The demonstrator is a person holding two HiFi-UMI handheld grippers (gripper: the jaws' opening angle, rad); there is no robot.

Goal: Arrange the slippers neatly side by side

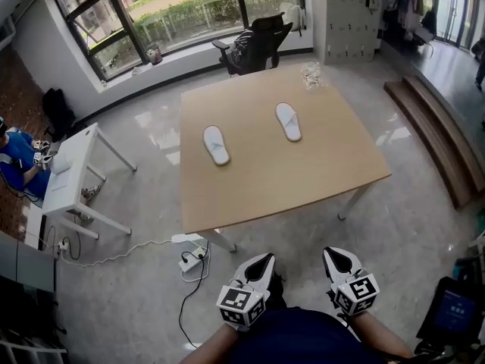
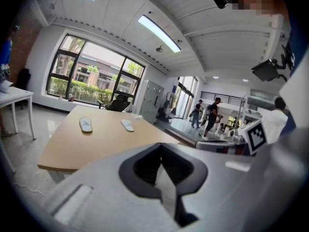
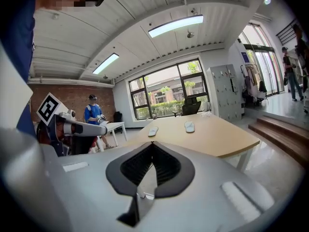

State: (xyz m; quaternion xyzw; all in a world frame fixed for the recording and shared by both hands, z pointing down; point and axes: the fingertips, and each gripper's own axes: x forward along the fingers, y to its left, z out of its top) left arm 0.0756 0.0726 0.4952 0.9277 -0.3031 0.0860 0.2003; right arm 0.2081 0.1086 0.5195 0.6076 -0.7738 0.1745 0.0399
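**Operator:** Report the room's left side.

**Inspector:** A small white desk (image 1: pixel 73 167) stands on the floor, well apart from the tabletop (image 1: pixel 258 192). A person in blue (image 1: pixel 15 161) sits beside it.

**Operator:** Position of the slippers?

**Inspector:** Both lie flat on the tabletop. The left slipper (image 1: pixel 216 144) sits left of centre. The right slipper (image 1: pixel 288 121) sits right of it and slightly farther from the wearer. They are well apart, not side by side. Each one's long axis runs roughly from the near edge to the far edge.

**Operator:** Condition of the left tongs?

**Inspector:** The left tongs (image 1: pixel 261 264) are fully closed, jaw tips meeting, nothing between them. They are held over the floor, short of the tabletop's near edge, and point toward it.

**Operator:** And the right tongs?

**Inspector:** The right tongs (image 1: pixel 338 259) are in the same condition: jaws together and empty, beside the left pair, clear of the tabletop.

**Operator:** Other items?

**Inspector:** A black office chair (image 1: pixel 258 42) stands beyond the far edge. A clear object (image 1: pixel 311 75) rests at the far right corner; its type cannot be determined.
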